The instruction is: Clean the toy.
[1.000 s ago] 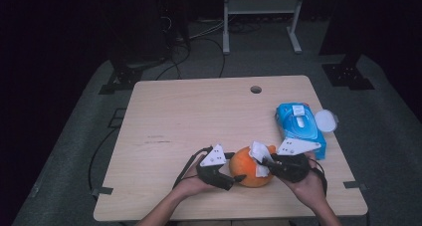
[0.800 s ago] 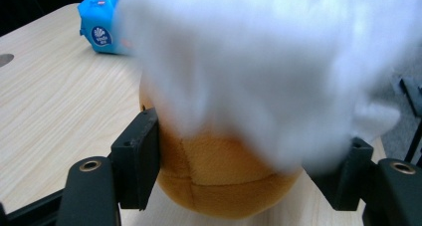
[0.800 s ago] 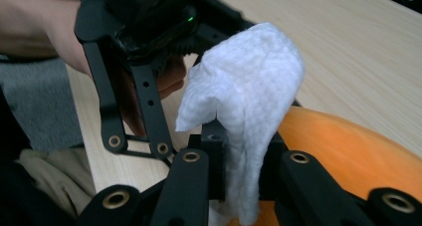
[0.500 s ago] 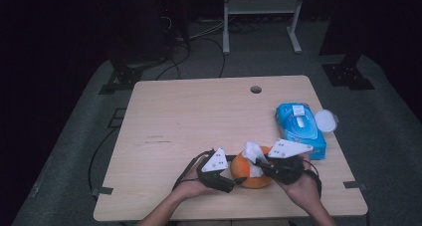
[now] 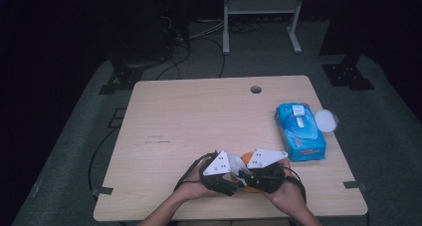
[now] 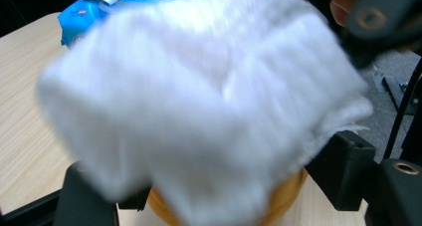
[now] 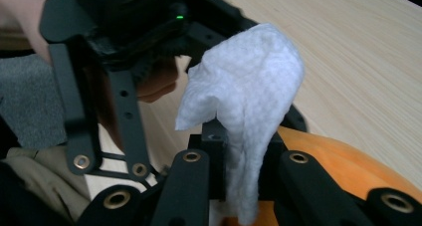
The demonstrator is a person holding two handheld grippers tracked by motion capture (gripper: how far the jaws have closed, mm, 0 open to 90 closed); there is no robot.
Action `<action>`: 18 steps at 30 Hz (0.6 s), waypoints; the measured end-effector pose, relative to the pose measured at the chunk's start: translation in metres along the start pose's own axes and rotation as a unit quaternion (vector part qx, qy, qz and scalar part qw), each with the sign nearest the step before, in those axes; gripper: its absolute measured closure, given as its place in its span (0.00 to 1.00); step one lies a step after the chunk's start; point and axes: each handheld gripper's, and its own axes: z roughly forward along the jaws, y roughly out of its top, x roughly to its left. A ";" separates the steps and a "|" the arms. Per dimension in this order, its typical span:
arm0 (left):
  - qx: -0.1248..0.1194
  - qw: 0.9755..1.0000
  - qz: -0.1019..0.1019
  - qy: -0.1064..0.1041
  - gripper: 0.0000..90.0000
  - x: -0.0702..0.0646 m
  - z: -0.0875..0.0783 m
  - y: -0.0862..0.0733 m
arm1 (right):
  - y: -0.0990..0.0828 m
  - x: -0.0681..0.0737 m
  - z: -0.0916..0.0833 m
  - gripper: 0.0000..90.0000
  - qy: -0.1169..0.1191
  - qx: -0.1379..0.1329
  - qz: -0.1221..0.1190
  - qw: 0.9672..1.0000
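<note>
- The right gripper [image 5: 247, 175] is pinching a white wipe [image 7: 246, 106] between its fingers [image 7: 186, 186], which are standing almost closed on the sheet; the free end is flopping upward above the grip.
- The left gripper [image 5: 230, 178] is holding the orange round object [image 5: 249, 159] at the near edge of the counter [image 5: 199, 116], its fingers [image 6: 84, 196] partly closed around it. They have just been closing further, with the orange object between them, though the wipe is covering the contact in the left gripper view, so I cannot tell how firmly the pads are pressing.
- The wipe is lying right over the orange object in the left gripper view, blurred, and appears to be rubbing across the top.
- Risk: the orange object is smooth and rounded, so sideways rubbing could be twisting it out of a partial hold, and it is sitting near the counter's front edge, where it could be rolling off towards the person.
- Risk: only a narrow strip of the wipe is caught, so dragging against the surface could be pulling it free or bunching it.
- Risk: the two grippers are working nearly touching, so fingers could be knocking together or the loose flap catching between them.
- The blue wipe pack [image 5: 300, 131], with its lid [image 5: 326, 120] open, is lying well to the right, out of harm's way.
</note>
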 end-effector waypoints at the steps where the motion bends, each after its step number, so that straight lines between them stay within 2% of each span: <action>1: 0.000 1.000 0.000 0.000 0.32 0.000 0.000 0.000 | -0.001 -0.003 -0.001 0.89 -0.003 -0.004 0.006 1.000; 4: 0.002 1.000 -0.002 0.001 0.32 0.002 -0.001 -0.002 | -0.001 -0.011 -0.009 0.89 -0.016 -0.011 0.015 1.000; 5: 0.003 1.000 -0.004 0.001 0.32 0.003 -0.001 -0.003 | -0.003 -0.018 -0.017 0.89 -0.030 -0.015 0.021 0.999; 8: 0.005 1.000 -0.006 0.000 0.32 0.004 -0.002 -0.005 | -0.010 -0.032 -0.031 0.88 -0.049 -0.020 0.042 0.998; 10: 0.002 1.000 -0.008 -0.004 0.27 0.004 -0.002 -0.004 | -0.012 -0.036 -0.034 0.88 -0.053 -0.020 0.049 0.997; 11: -0.001 1.000 -0.008 -0.007 0.24 0.003 -0.001 -0.002 | -0.015 -0.041 -0.037 0.88 -0.065 -0.017 0.055 0.996; 13: -0.002 1.000 -0.007 -0.007 0.22 0.002 0.001 0.003 | -0.016 -0.040 -0.037 0.88 -0.067 -0.016 0.056 0.996; 16: 0.001 1.000 -0.006 -0.003 0.24 0.002 0.003 0.001 | -0.013 -0.032 -0.032 0.88 -0.054 -0.022 0.051 0.997; 17: -0.001 1.000 -0.006 -0.004 0.24 0.003 0.002 0.000 | -0.012 -0.029 -0.029 0.88 -0.045 -0.023 0.047 0.998; 18: 0.001 1.000 -0.005 -0.005 0.26 0.003 0.001 0.000 | -0.011 -0.027 -0.027 0.88 -0.025 -0.027 0.048 0.998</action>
